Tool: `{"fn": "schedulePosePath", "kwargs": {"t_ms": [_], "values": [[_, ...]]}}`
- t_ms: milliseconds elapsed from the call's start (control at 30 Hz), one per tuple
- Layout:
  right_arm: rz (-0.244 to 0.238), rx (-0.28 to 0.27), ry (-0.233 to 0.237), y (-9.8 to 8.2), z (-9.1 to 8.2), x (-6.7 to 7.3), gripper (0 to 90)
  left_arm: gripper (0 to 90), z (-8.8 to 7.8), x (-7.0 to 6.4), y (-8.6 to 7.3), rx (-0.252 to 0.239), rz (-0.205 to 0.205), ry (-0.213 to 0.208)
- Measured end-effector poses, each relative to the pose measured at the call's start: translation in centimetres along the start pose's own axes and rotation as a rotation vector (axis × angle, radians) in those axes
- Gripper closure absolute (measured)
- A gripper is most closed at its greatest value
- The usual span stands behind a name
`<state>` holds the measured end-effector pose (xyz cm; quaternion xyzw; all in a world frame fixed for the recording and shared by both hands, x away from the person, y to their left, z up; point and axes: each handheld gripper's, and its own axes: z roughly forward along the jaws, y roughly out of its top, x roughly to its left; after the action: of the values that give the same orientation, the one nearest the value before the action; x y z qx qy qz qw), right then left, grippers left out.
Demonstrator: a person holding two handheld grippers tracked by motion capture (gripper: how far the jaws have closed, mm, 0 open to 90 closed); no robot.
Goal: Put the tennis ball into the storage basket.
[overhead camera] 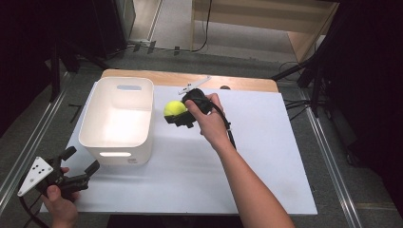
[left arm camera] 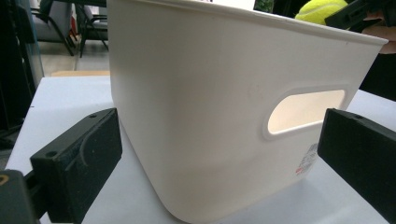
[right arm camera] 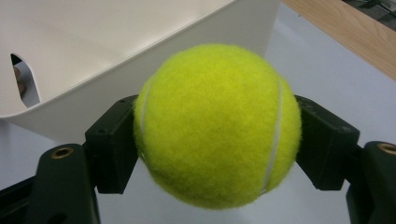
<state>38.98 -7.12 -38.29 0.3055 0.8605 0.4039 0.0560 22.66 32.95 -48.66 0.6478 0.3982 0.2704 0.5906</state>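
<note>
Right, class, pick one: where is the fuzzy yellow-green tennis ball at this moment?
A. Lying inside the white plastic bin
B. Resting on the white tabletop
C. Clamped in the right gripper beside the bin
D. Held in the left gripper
C: the fuzzy yellow-green tennis ball sits squeezed between the right gripper jaws, just outside the white plastic bin wall.

tennis ball (left arm camera: 321, 10) cut off by top edge, bin (left arm camera: 224, 116) label (left arm camera: 307, 161) too small to read
</note>
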Motion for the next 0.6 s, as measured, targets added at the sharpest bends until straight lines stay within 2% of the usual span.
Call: {"fn": "schedulePosePath", "kwargs": {"t_ms": [600], "values": [[-0.030,-0.011,0.018,1.6,0.3,1.0,22.9,0.0,0.0,0.0,0.0,0.005,0.002,-0.003]]}}
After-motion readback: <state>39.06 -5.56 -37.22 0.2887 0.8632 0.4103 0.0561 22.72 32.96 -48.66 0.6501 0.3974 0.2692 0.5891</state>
